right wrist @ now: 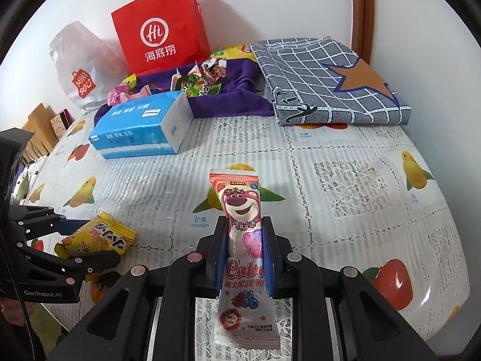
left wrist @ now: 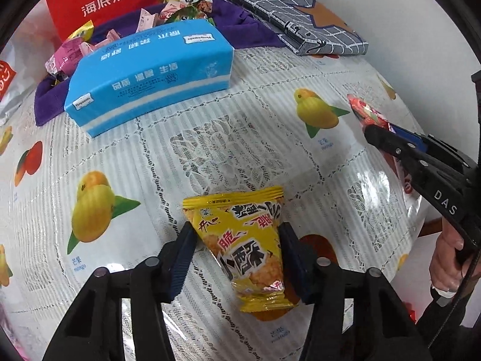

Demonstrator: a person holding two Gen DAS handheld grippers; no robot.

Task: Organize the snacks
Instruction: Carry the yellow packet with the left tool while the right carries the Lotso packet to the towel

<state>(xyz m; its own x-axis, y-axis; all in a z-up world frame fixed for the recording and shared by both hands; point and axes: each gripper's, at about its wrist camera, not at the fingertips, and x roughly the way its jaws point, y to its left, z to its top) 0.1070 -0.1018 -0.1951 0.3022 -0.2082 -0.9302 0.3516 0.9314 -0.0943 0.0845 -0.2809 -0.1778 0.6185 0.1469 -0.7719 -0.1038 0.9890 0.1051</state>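
My left gripper is shut on a yellow snack packet and holds it just above the fruit-print tablecloth. The packet and the left gripper also show at the lower left of the right wrist view. My right gripper is shut on a long pink Lotso bear snack packet, held upright over the table. From the left wrist view the right gripper sits at the right edge with that packet.
A blue tissue pack lies in front of a purple cloth piled with several wrapped sweets. A red Hi paper bag, a white Miniso bag and a folded grey checked cloth stand along the back wall.
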